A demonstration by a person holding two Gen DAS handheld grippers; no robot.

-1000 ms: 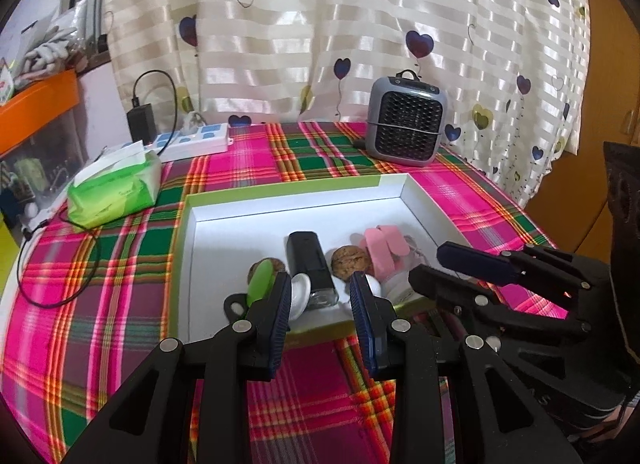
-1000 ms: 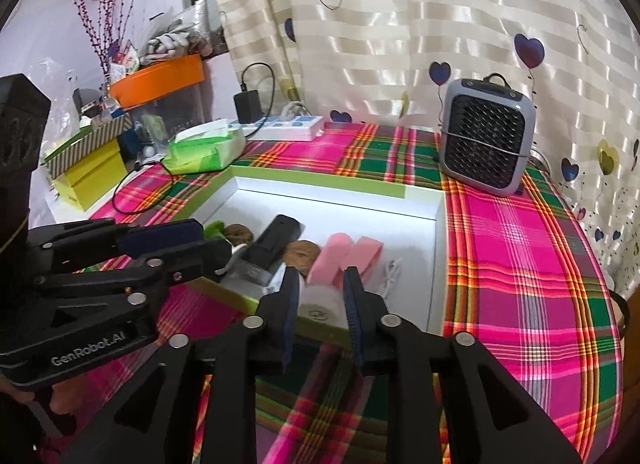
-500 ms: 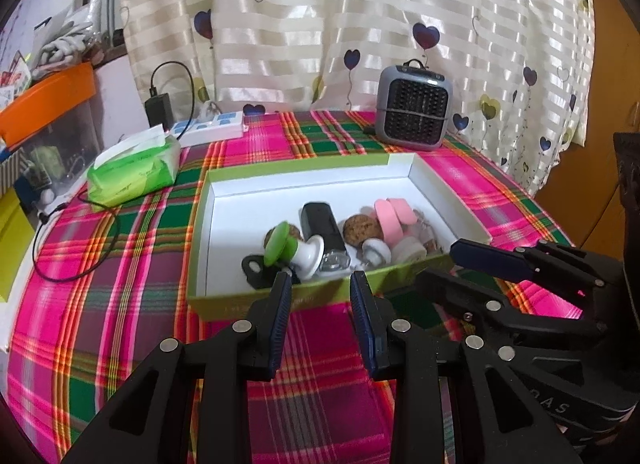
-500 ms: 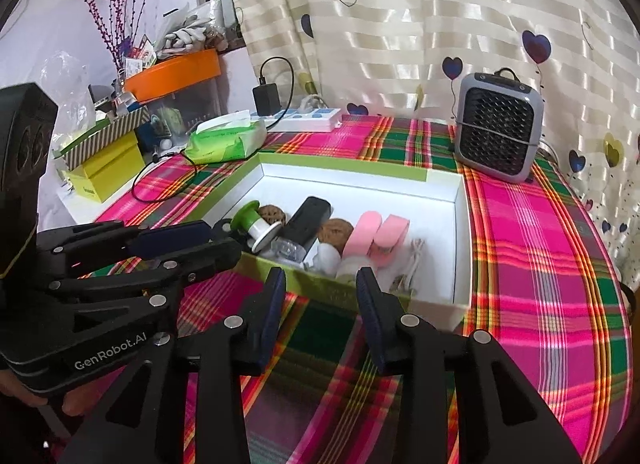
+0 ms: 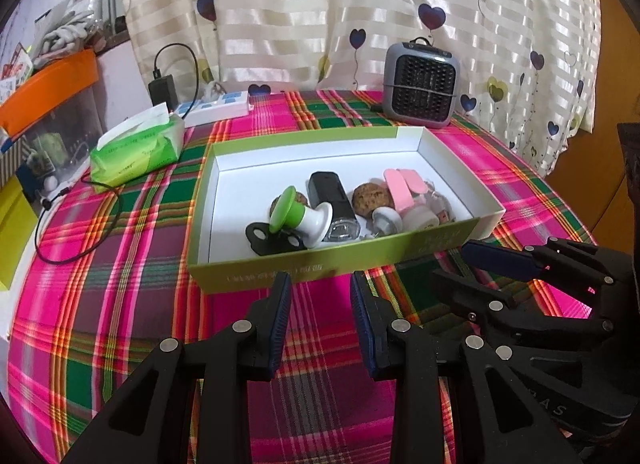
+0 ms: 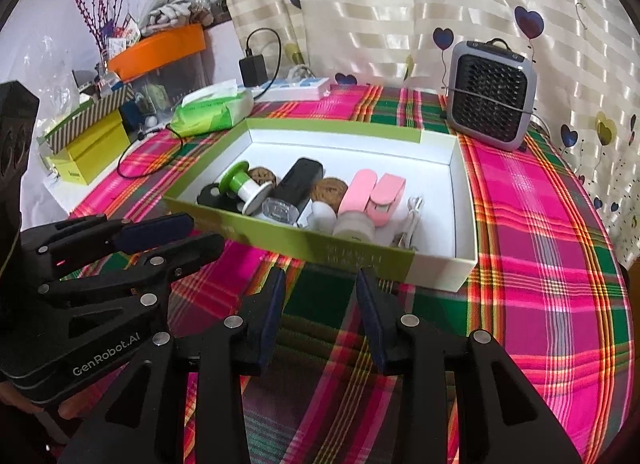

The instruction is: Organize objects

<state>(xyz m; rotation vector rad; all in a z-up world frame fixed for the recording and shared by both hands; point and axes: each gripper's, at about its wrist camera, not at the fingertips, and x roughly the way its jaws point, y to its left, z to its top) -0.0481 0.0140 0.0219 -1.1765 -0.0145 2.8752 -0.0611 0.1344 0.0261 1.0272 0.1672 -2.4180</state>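
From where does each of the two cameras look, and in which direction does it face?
Left wrist: sits on the left gripper, facing down and forward over the plaid tablecloth to the green box; its own open fingers show, the right gripper at the right.
Right wrist: sits on the right gripper, facing the same box from the other side; its own open fingers show, the left gripper at the left.
Shared: box, heater, tissue pack, curtain.

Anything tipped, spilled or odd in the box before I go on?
Nothing spilled or damaged. The green-capped spool lies on its side, leaning on the black clip, and everything is bunched against the box's near wall, far half bare. Both tools are empty, short of the box.
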